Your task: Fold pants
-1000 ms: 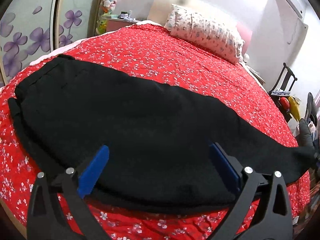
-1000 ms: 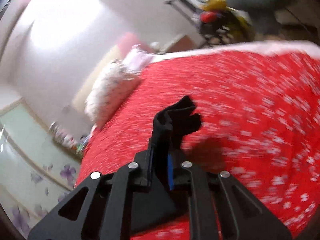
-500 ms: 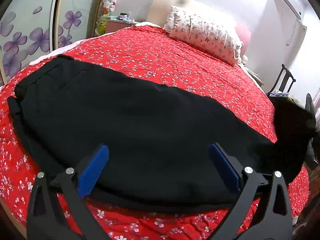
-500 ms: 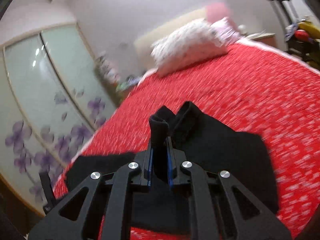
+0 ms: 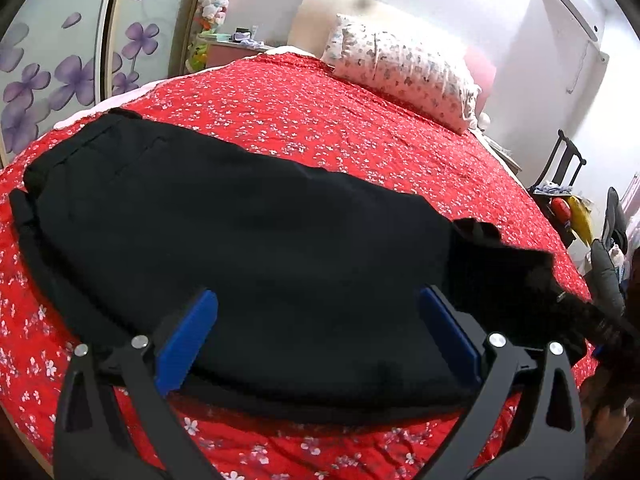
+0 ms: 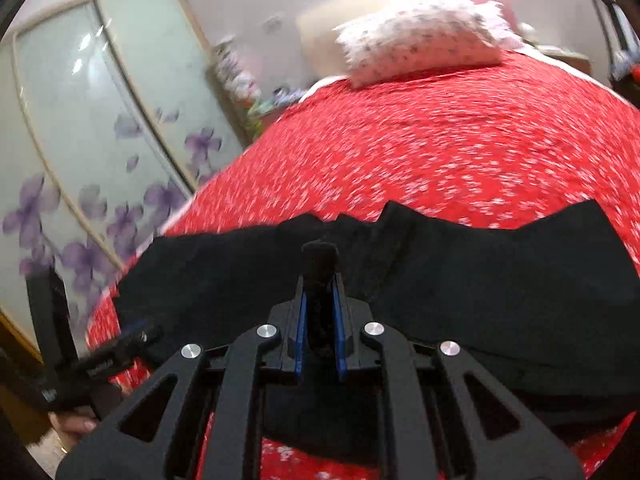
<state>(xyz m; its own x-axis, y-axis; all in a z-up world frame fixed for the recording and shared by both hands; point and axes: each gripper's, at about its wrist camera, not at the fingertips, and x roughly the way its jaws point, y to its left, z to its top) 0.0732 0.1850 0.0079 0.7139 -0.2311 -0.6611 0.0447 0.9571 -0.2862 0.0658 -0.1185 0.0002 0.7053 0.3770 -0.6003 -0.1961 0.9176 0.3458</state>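
Observation:
Black pants (image 5: 240, 232) lie lengthwise across the red flowered bedspread (image 5: 320, 120), waistband at the left. My left gripper (image 5: 320, 336) hovers open over the near edge of the pants, blue pads wide apart and touching nothing. My right gripper (image 6: 319, 308) is shut on the hem end of the pants (image 6: 320, 264), a fold of black cloth sticking up between its blue pads. The carried leg end (image 5: 500, 256) is doubled back over the pants at the right. In the right wrist view the black cloth (image 6: 480, 280) spreads below and ahead of the fingers.
A flowered pillow (image 5: 404, 68) lies at the head of the bed. Wardrobe doors with purple flowers (image 5: 48, 76) stand left. A nightstand with toys (image 5: 224, 44) is behind the bed. A chair and clutter (image 5: 568, 200) sit off the right side. A hand (image 6: 74, 426) holds the left gripper.
The right gripper has swung leftward with the leg end, carrying it from the far right of the bed back over the pants. The left gripper has stayed still and open.

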